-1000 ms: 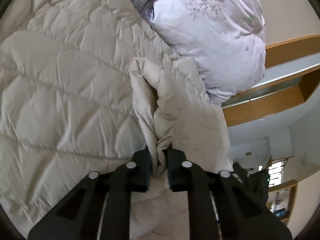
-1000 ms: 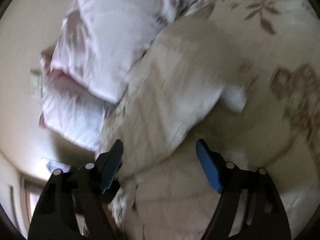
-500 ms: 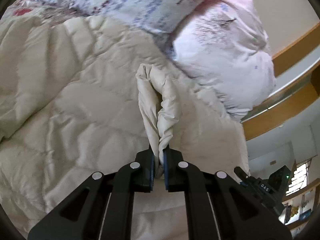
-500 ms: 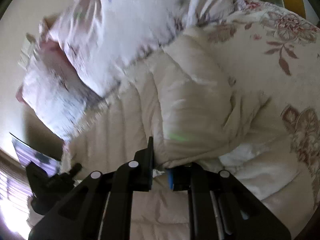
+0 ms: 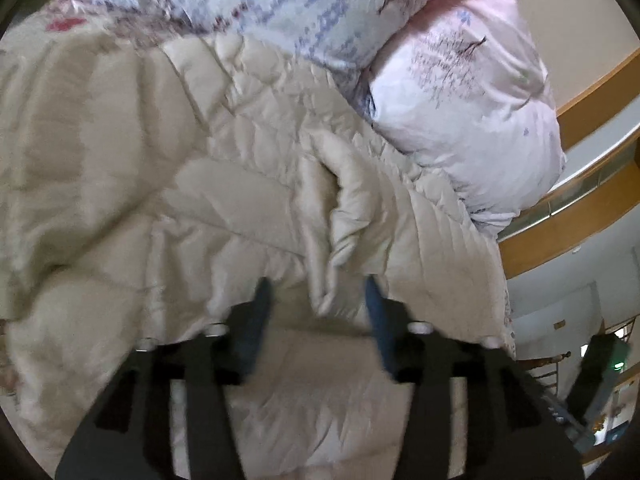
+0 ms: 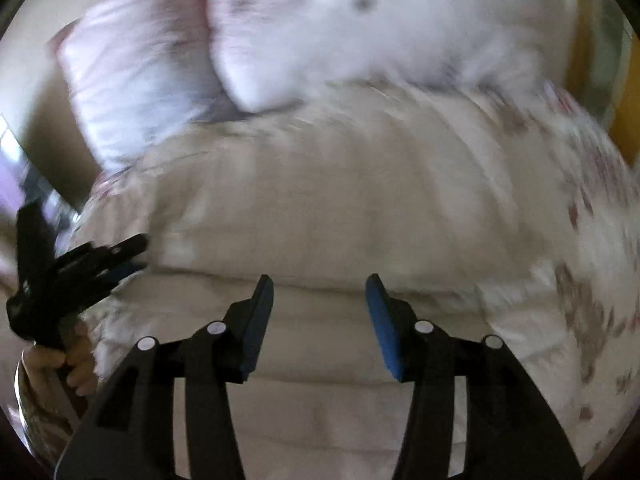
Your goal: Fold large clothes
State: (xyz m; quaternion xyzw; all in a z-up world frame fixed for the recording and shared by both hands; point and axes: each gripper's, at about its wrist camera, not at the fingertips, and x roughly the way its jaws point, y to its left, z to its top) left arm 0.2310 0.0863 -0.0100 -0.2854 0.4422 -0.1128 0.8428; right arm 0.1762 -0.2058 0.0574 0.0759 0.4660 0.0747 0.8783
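Your left gripper (image 5: 318, 292) is opening, its 2 blue pads spread on either side of a bunched fold of the cream quilted coat (image 5: 224, 184); the pads do not press it. The coat spreads ahead and to the left of that gripper, with 2 pale pillows (image 5: 460, 92) beyond it. Your right gripper (image 6: 320, 292) is opening too, nothing between its pads, hovering over the coat's folded edge. To its left, a hand (image 6: 72, 360) grips the other tool.
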